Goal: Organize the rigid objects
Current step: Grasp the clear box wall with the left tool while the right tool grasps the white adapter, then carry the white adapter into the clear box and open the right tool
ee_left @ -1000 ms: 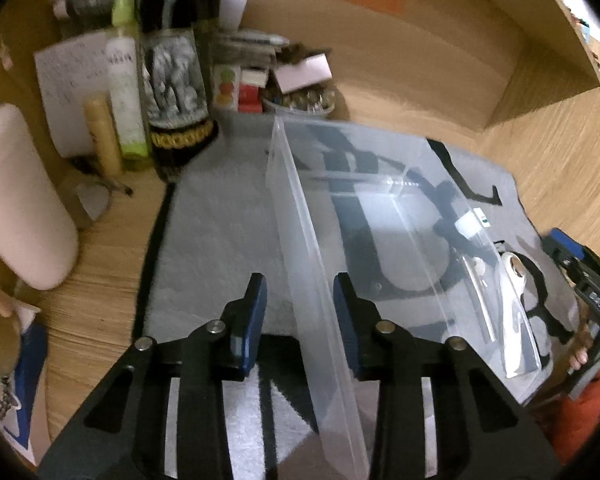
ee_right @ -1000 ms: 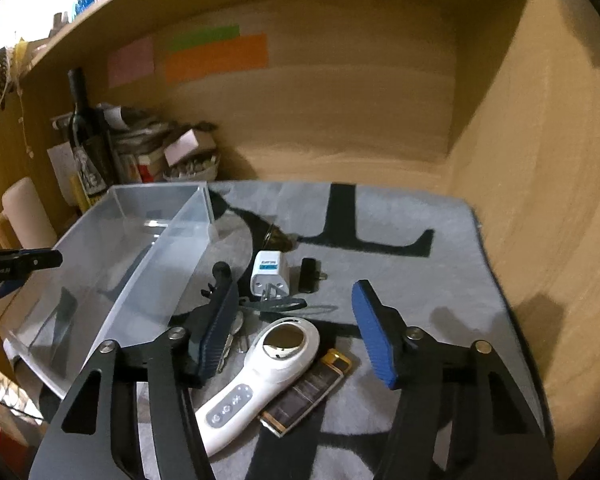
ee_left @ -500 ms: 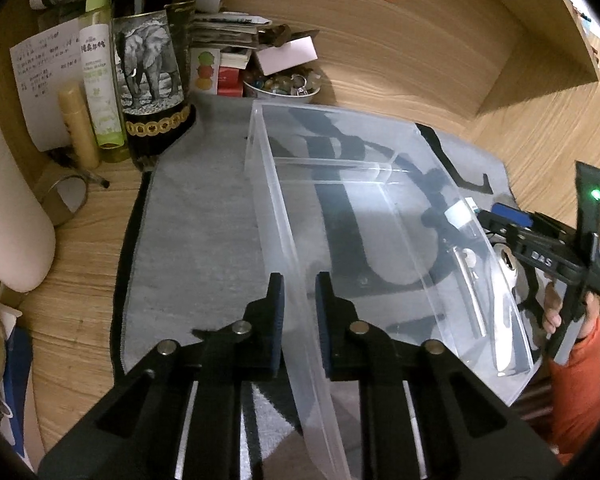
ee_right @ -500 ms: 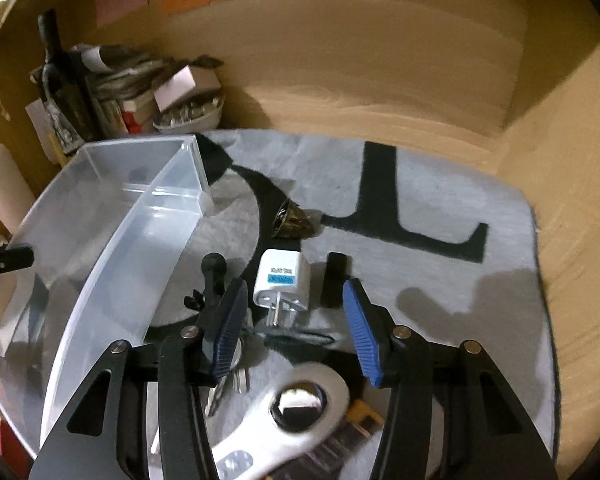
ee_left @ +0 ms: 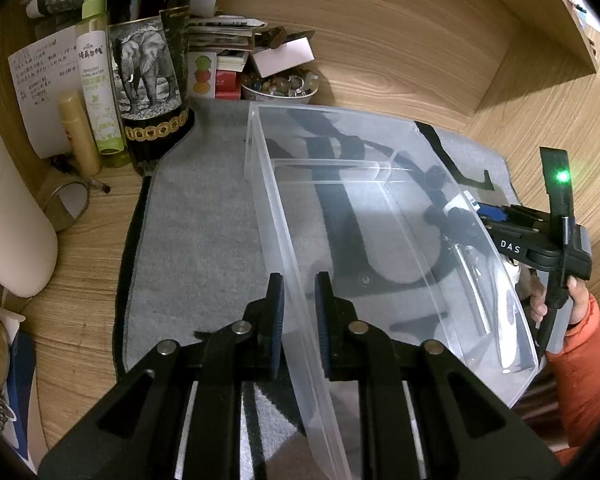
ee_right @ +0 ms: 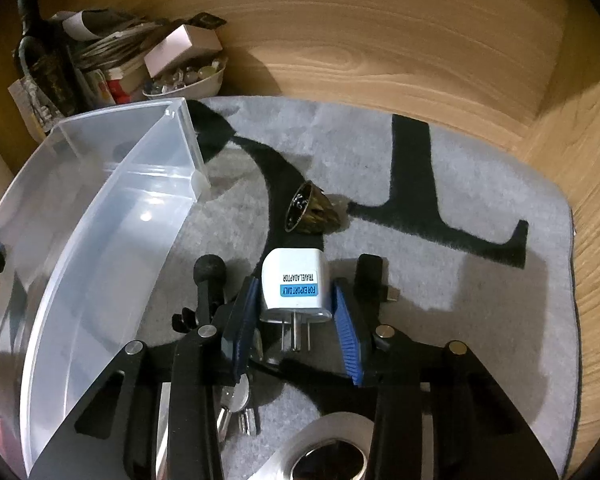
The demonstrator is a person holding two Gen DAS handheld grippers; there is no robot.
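Note:
A clear plastic bin point(ee_left: 380, 216) lies on a grey mat. My left gripper point(ee_left: 299, 284) is shut on the bin's near-left wall, one pad on each side. In the right wrist view a white travel adapter point(ee_right: 290, 276) lies prongs toward me beside the bin point(ee_right: 100, 240). My right gripper point(ee_right: 294, 286) straddles the adapter with its jaws closing and the blue pads right at its sides. A brass cone-shaped piece point(ee_right: 308, 210), a small black block point(ee_right: 370, 272), a black knobbed stick point(ee_right: 210, 270), keys point(ee_right: 236, 404) and a white handheld device point(ee_right: 328, 452) lie around it.
A dark bottle with an elephant label point(ee_left: 148, 80), a green spray bottle point(ee_left: 100, 92), a bowl of stones point(ee_left: 280, 88) and papers crowd the back left corner. Wooden walls close the back and right. A hand with an orange sleeve point(ee_left: 576, 344) holds the right gripper beyond the bin.
My left gripper's jaws have closed onto the bin wall. The right gripper has moved forward and down over the adapter, and its jaws have narrowed around it.

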